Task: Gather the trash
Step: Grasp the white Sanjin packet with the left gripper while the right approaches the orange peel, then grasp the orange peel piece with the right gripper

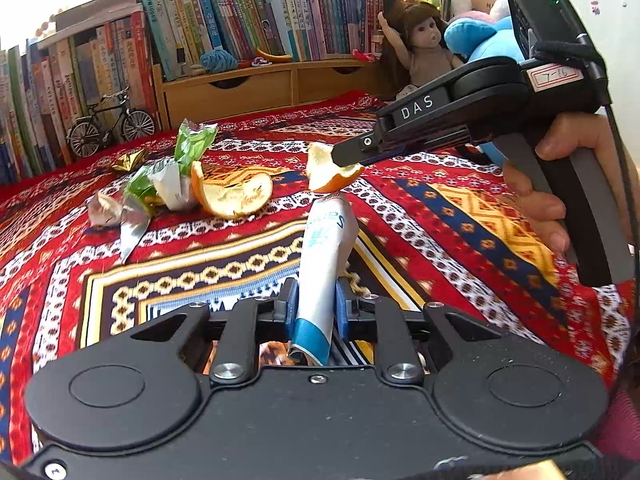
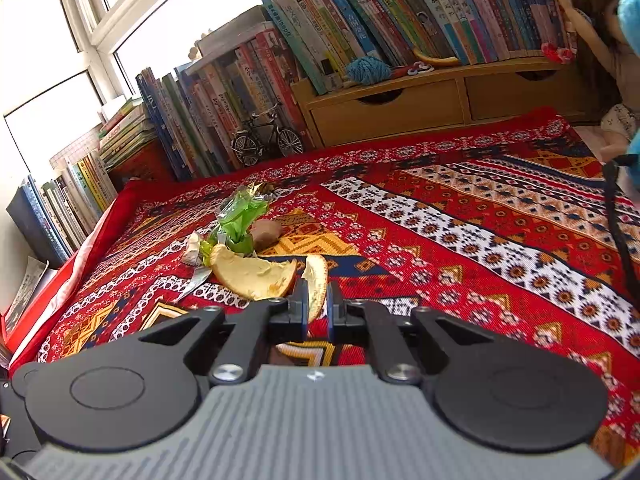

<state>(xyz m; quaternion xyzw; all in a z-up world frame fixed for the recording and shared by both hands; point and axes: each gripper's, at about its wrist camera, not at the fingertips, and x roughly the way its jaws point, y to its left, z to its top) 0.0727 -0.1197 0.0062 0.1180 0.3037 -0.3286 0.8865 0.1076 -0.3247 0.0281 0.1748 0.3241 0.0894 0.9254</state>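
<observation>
Left wrist: left gripper (image 1: pixel 316 306) fingers clamped on a white-and-blue wrapper (image 1: pixel 326 256), light and crumply, pinched low. Right gripper (image 1: pixel 352 160) closed on a small orange peel (image 1: pixel 326 174) above the patterned cloth (image 1: pixel 460 216).

Right wrist: right gripper (image 2: pixel 318 306) nipping the small orange peel (image 2: pixel 316 280) by its thin, soft edge; easily torn. Beside it, 1 larger peel (image 2: pixel 254 276) and green wrappers (image 2: pixel 238 220).

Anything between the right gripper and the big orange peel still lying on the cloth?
Nothing stands between, but the right gripper is already shut on a smaller peel piece. The big orange peel lies just beyond it, beside the green wrapper.
</observation>
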